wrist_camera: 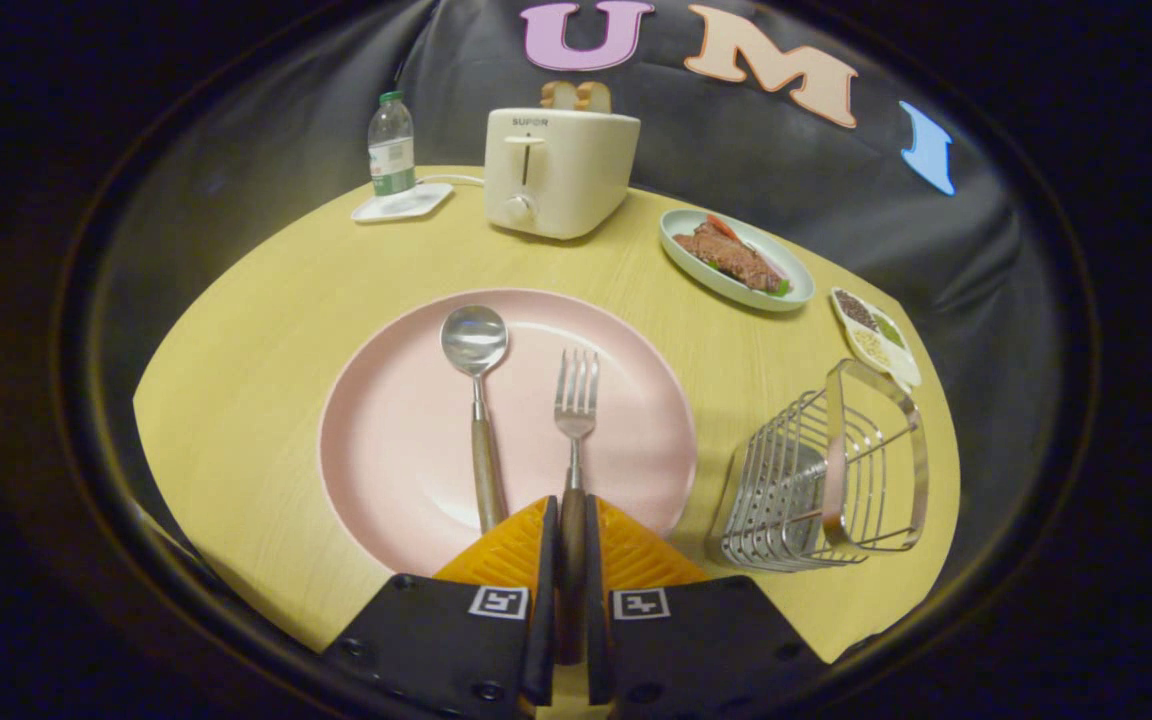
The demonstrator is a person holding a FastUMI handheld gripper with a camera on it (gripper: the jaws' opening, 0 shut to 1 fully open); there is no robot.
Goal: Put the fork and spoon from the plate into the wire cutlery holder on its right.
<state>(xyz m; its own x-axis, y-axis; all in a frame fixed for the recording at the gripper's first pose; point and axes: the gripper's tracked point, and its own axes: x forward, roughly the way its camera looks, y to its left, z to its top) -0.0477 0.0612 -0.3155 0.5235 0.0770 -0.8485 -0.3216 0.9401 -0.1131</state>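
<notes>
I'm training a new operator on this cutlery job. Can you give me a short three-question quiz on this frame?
1. True or false: the hand-held gripper is closed on the fork handle.
2. Where is the spoon? A) in the wire holder B) on the pink plate C) beside the toaster
3. Fill in: the wire holder, lying on its side, sits to the plate's ____.

Key: 1 true, the handle sits squeezed between both fingers; 2 B, it lies beside the fork; 3 right.

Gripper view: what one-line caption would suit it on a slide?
Gripper closed on the wooden-handled steel fork lying on the round pink plate, beside the wooden-handled spoon; the wire cutlery holder waits to the right.
</notes>
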